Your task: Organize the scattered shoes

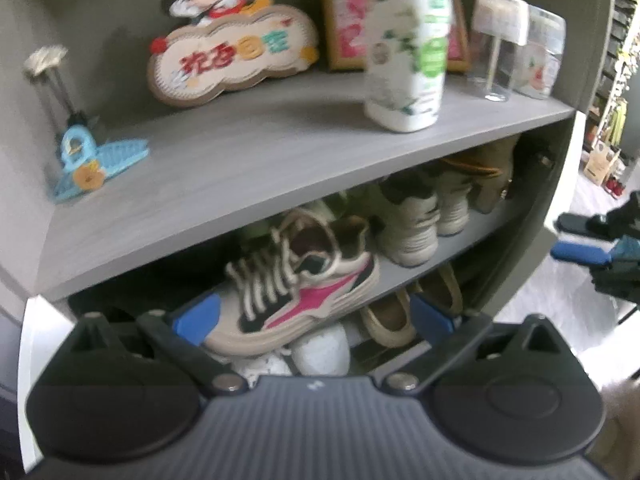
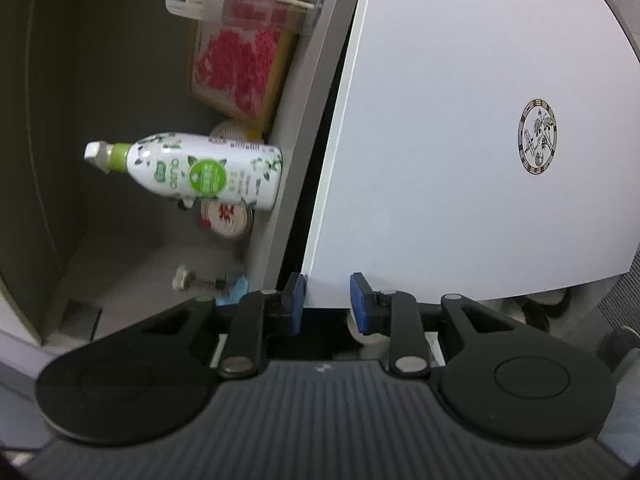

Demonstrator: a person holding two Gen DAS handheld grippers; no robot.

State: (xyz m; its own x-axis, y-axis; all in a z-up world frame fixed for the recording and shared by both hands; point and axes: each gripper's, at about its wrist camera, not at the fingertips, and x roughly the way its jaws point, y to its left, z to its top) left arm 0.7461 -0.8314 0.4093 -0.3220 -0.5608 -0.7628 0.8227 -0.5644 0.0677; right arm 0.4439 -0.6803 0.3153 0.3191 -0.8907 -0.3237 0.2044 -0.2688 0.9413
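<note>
My left gripper (image 1: 312,320) is shut on a cream sneaker with a pink stripe (image 1: 296,288), held lengthwise between the blue pads (image 1: 198,320) in front of the cabinet's shoe shelf (image 1: 400,276). White sneakers (image 1: 412,220) and brown shoes (image 1: 492,176) stand on that shelf. Beige slip-ons (image 1: 388,320) and a white shoe (image 1: 320,350) lie lower down. My right gripper (image 2: 326,300) stands at the lower edge of the white cabinet door (image 2: 460,140), its jaws partly apart on either side of that edge. The right gripper also shows in the left wrist view (image 1: 588,240), at the right edge.
On the grey top shelf (image 1: 240,160) stand a Mickey welcome sign (image 1: 232,56), a white and green bottle (image 1: 408,48), a framed red picture (image 1: 348,20), clear jars (image 1: 516,40) and a blue clip (image 1: 96,160). The bottle (image 2: 200,172) also shows in the right wrist view.
</note>
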